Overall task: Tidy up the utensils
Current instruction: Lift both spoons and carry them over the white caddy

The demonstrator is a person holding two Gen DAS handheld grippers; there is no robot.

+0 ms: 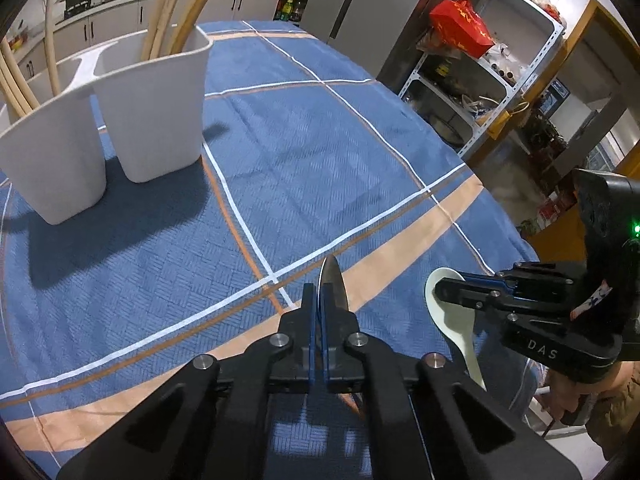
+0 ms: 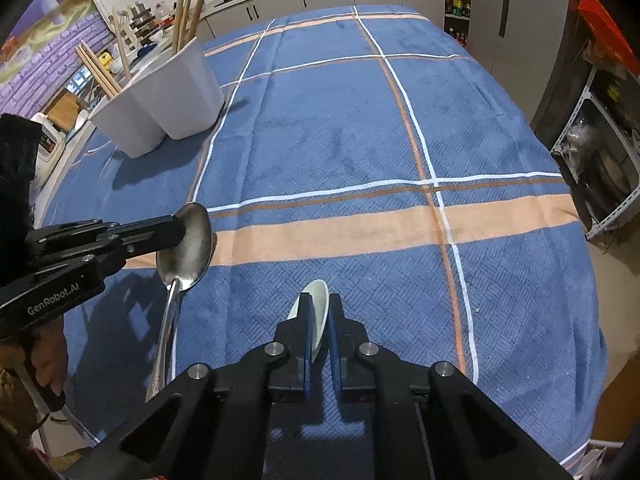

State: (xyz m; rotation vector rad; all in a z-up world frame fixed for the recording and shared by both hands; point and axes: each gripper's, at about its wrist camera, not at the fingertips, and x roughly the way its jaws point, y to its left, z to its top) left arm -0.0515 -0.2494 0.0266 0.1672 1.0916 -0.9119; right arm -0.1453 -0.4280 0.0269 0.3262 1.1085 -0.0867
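My left gripper (image 1: 320, 300) is shut on a metal spoon (image 1: 333, 284), gripped by its bowl; in the right wrist view the spoon (image 2: 188, 240) hangs handle-down from the left gripper (image 2: 180, 228). My right gripper (image 2: 319, 312) is shut on a white ceramic spoon (image 2: 317, 304); in the left wrist view this spoon (image 1: 452, 320) sits in the right gripper (image 1: 444, 292), handle pointing down. A white two-compartment utensil holder (image 1: 152, 108) stands at the far left of the table and holds several wooden chopsticks (image 1: 172, 4). It also shows in the right wrist view (image 2: 168, 96).
The table carries a blue checked tablecloth (image 2: 340, 128). A metal shelf rack (image 1: 480, 80) with a red bag and a fridge stand beyond the table's right edge. Kitchen counters with pots run along the back wall.
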